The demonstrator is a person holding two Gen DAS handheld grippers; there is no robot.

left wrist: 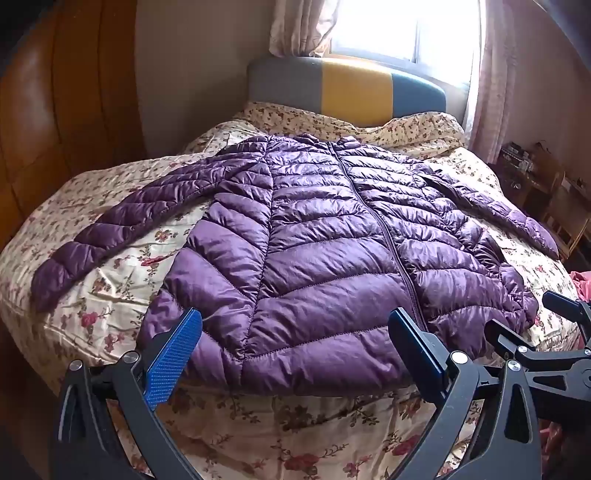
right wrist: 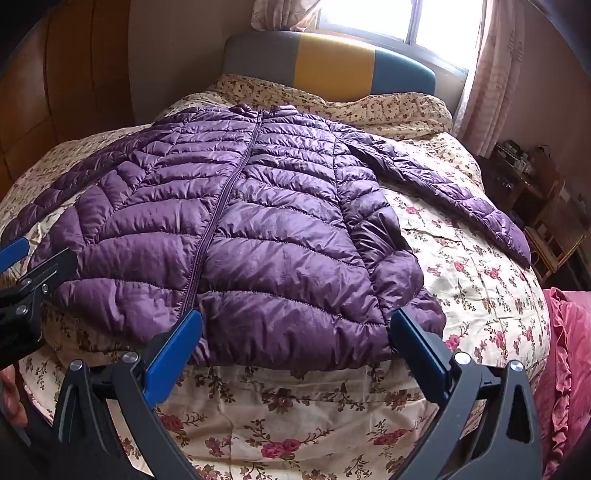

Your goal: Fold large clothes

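While both claws hang over the near edge of the bed (left wrist: 110, 280), a purple jacket (left wrist: 317, 251) lies flat and face up on the floral quilt, zipped, collar toward the headboard (left wrist: 347, 88) at 12 o'clock and hem toward the cameras. Its sleeves spread out to about 8 and 3 o'clock. The left claw (left wrist: 295, 347) is released, its jaws spread wide, with the hem's left half showing between them, apparently untouched. The right claw (right wrist: 295, 343) is likewise released and wide, framing the hem's right half from the zip's foot to the side seam; contact there is unclear. A window (left wrist: 402, 29) glows behind the headboard, a pink cloth (right wrist: 569, 354) lies at 4 o'clock in the right view
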